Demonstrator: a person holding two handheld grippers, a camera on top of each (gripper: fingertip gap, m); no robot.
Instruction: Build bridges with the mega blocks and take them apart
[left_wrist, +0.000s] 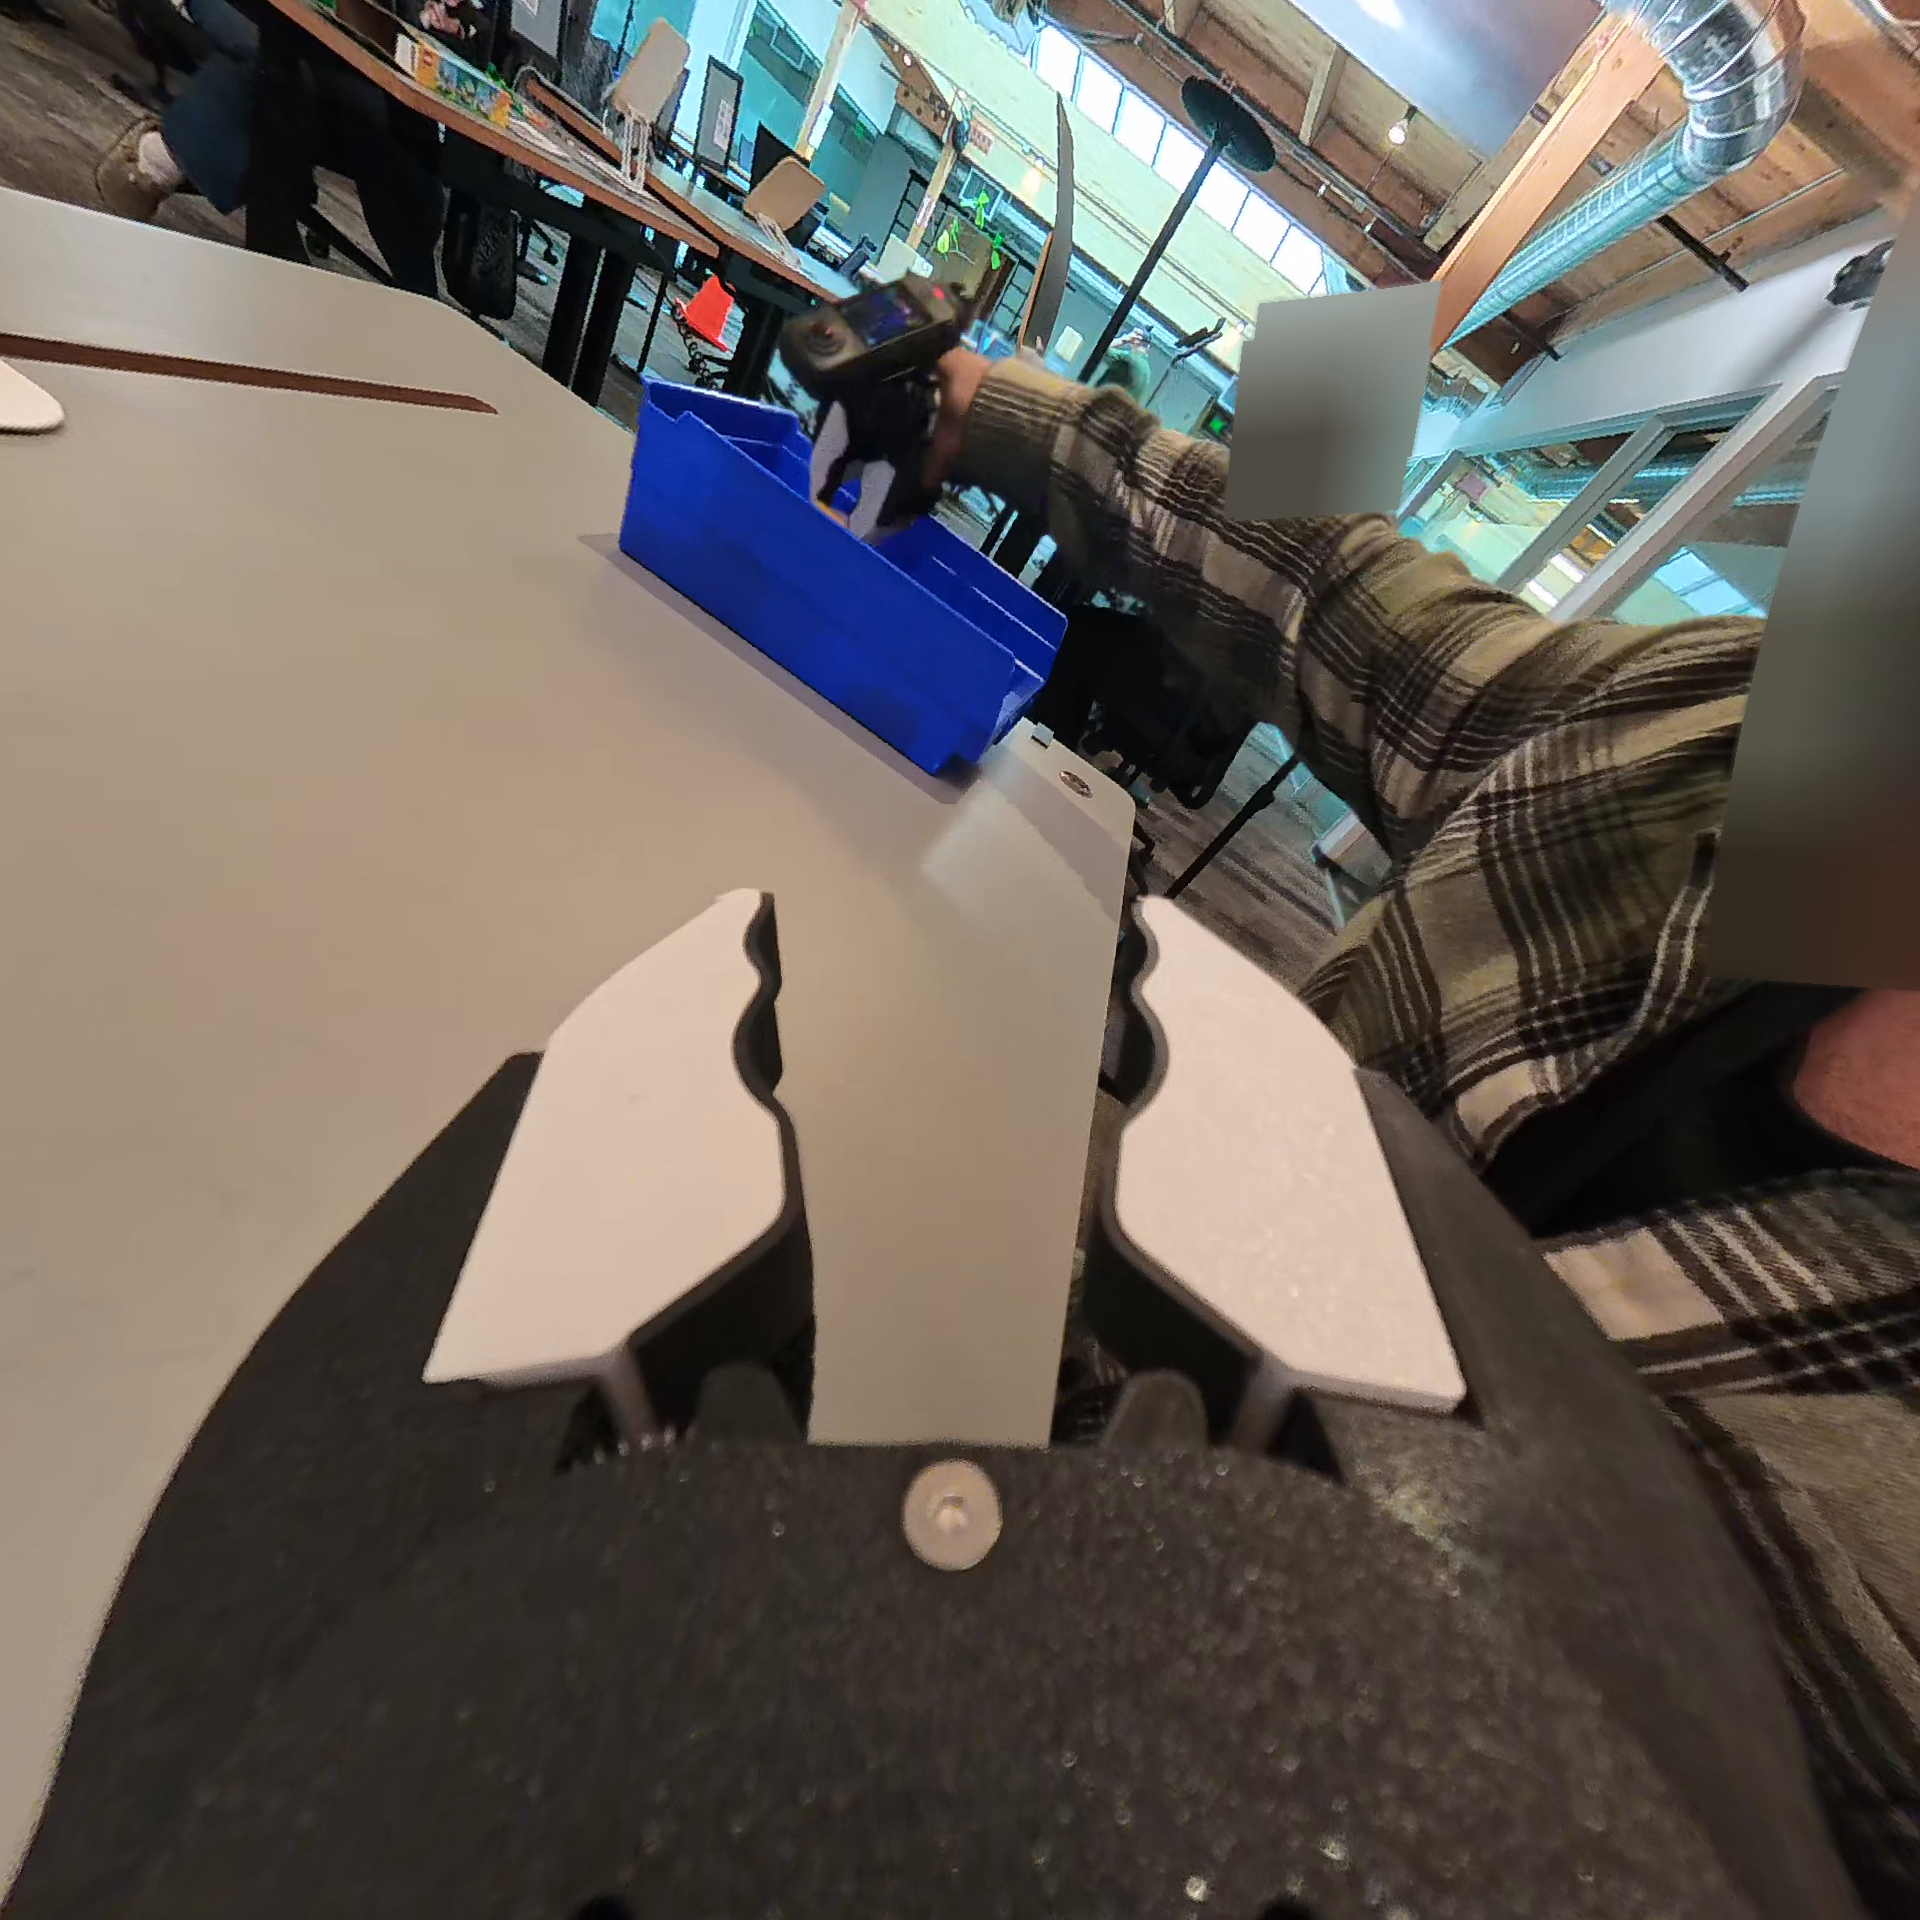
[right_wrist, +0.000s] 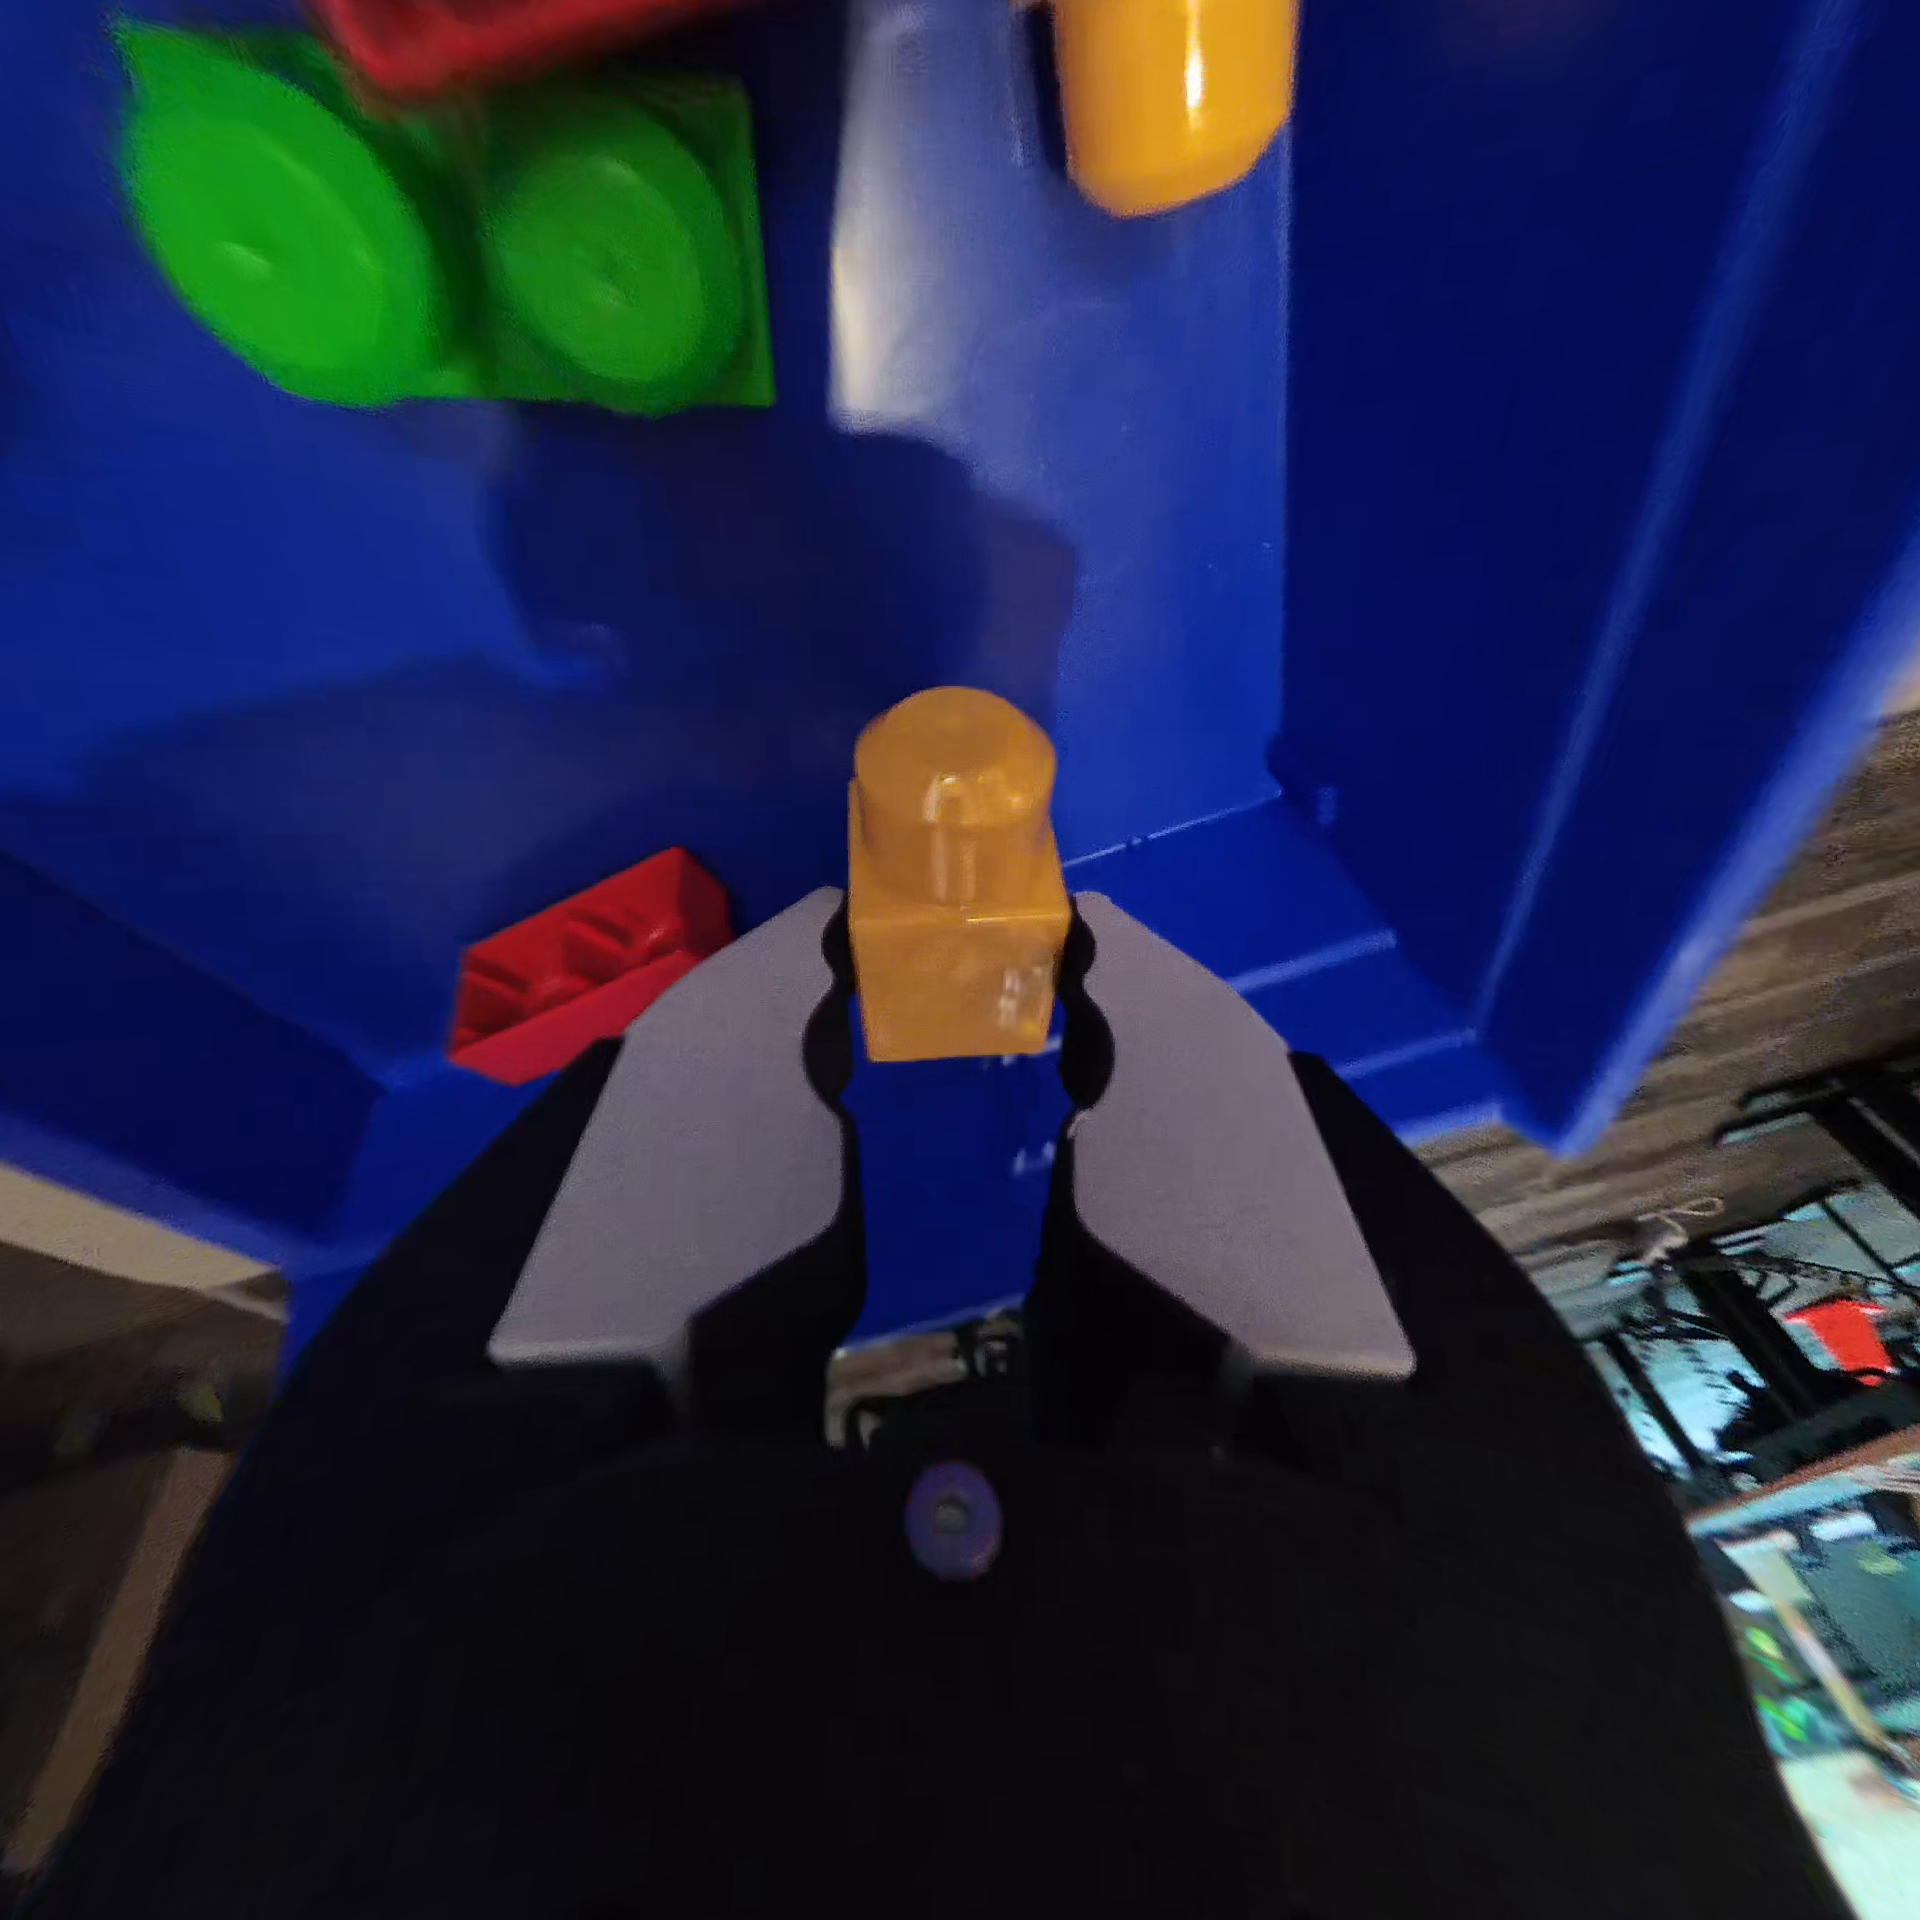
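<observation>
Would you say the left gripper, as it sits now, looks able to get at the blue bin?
Probably yes. The left gripper is open and empty, with bare table between it and the blue bin. The right gripper already occupies the bin's inside, so they might crowd.

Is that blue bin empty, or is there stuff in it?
Not empty. The blue bin holds a green block, a red block and an orange one; the right gripper grips another orange block.
</observation>
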